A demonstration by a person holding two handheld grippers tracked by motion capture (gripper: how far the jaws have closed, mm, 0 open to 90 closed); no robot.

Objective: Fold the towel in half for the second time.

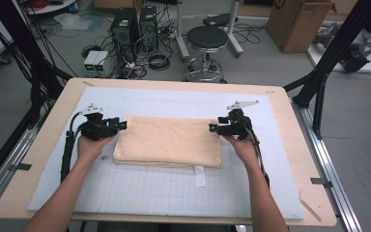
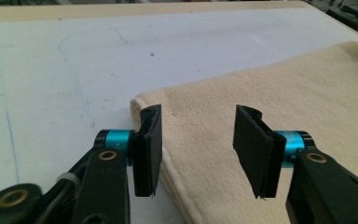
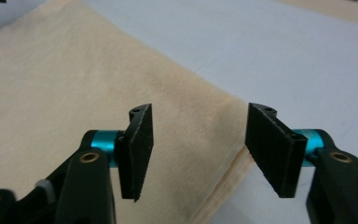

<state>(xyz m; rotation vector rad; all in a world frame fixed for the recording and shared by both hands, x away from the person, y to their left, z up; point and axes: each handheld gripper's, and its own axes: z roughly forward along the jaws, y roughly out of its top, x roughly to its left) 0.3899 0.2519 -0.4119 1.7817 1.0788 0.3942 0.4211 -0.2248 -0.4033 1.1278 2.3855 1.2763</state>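
On the white mat (image 1: 140,188) that covers the wooden surface (image 1: 43,145), a folded beige towel (image 1: 169,141) lies flat near the middle, a little toward the far side. Its long axis runs left to right across the mat, roughly parallel to the near rim of the surface, with the short ends toward the two hands. A small white tag (image 1: 199,175) sticks out from under its near edge.

The left gripper (image 1: 120,125) sits at the towel's left end and the right gripper (image 1: 214,127) at its right end. Both sets of fingers are released. In the left gripper view the two pads (image 2: 148,149) stand well apart, hanging over the far left corner of the towel (image 2: 270,98), with nothing pinched between them. In the right gripper view the pads (image 3: 137,144) are likewise spread, straddling the right edge of the towel (image 3: 74,93), with nothing gripped.

The work in hand looks like folding, with the layers just laid down and let go. To do this well, each hand should probably draw straight back and slightly up, so the pads do not catch the pile and drag a corner out of line. Checking that the stacked edges still match before the next grasp would keep the fold square.
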